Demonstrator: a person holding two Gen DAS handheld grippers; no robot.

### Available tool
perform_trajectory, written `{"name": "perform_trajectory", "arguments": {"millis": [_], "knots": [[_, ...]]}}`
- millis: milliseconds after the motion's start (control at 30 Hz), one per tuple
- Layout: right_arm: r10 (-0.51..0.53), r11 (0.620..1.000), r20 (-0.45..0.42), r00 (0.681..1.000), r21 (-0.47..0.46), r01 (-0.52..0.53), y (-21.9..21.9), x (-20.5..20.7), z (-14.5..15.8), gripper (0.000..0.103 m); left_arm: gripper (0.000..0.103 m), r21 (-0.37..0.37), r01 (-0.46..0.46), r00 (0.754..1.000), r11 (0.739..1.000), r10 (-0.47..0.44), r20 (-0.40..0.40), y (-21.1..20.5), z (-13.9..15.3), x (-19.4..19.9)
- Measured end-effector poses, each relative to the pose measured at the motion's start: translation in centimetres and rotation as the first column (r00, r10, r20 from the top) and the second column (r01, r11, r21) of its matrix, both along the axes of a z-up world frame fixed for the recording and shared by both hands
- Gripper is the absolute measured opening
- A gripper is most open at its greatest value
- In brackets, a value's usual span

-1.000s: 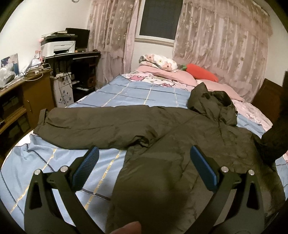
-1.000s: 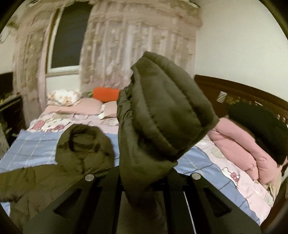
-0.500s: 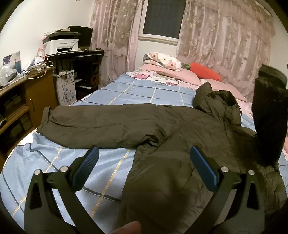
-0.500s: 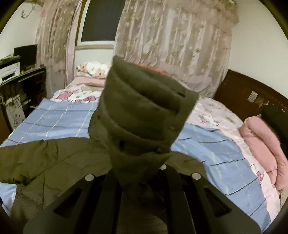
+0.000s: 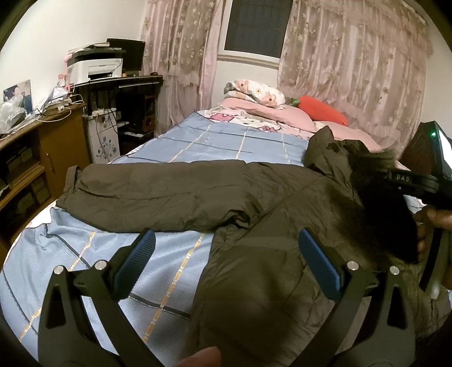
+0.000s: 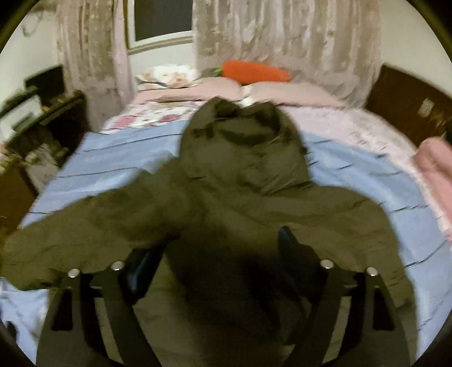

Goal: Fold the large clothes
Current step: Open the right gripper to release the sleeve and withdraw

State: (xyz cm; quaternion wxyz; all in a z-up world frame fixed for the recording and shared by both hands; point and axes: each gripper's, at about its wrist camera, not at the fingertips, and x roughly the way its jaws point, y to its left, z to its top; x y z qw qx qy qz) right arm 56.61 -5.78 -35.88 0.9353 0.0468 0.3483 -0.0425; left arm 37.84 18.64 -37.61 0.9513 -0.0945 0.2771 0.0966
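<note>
**Olive hooded coat, spread on bed, one sleeve folded in**

Coat (image 5: 276,225): dark olive, padded, large. It lies flat on the bed (image 5: 231,141), hem toward the cameras. The hood (image 6: 243,146) is bunched at the far end, pointing to the pillows. One sleeve (image 5: 158,194) stretches straight out to the left across the sheet, cuff near the bed's left edge. The other sleeve (image 6: 226,282) lies over the body of the coat, lengthwise, a dark blurred mass between the right gripper's fingers.

Right gripper (image 6: 217,254): over the coat's middle, tilted down. Its jaws are opening and already stand wide; the folded sleeve lies between them, and the pads do not press on it as far as the blur allows. In the left wrist view this gripper shows at the right edge, with a person's fingers on its handle.

Left gripper (image 5: 226,259): jaws wide, blue pads apart, nothing between them. It hangs above the coat's lower left part and the sheet. A fingertip (image 5: 200,357) shows at the bottom edge.

Bed: blue sheet with a pale grid; pink patterned bedding beyond it.

Pillows (image 5: 254,91): floral and pink, at the head.

Carrot cushion (image 5: 322,111): orange, on the pillows.

Curtains (image 5: 353,67): pink lace, either side of a dark window (image 5: 257,25).

Desk (image 5: 121,84): dark, left of the bed, with a printer (image 5: 96,66) on top.

Cabinet (image 5: 56,141): wooden, nearer on the left.

Headboard (image 6: 406,101): dark wood, far right.
</note>
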Motion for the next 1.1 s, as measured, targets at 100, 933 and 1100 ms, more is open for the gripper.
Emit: {"name": "perform_trajectory", "arguments": {"millis": [100,933,1100], "knots": [[0.101,0.98,-0.012,0.995,0.175,-0.097,0.5,-0.3,0.1,0.093,0.101,-0.004,0.002,1.0,1.0,-0.002,-0.002,0.1,-0.1,0.0],[-0.093,0.94,0.096,0.991,-0.319,0.119,-1.6,-30.5,7.0,0.102,0.101,0.095,0.1,0.995,0.99,-0.097,-0.035,-4.8,2.0,-3.0],[-0.106,0.962,0.085,0.991,-0.243,0.124,-2.7,-34.3,7.6,0.102,0.101,0.111,0.147,0.989,0.983,-0.146,-0.023,-6.7,4.4,-8.1]]}}
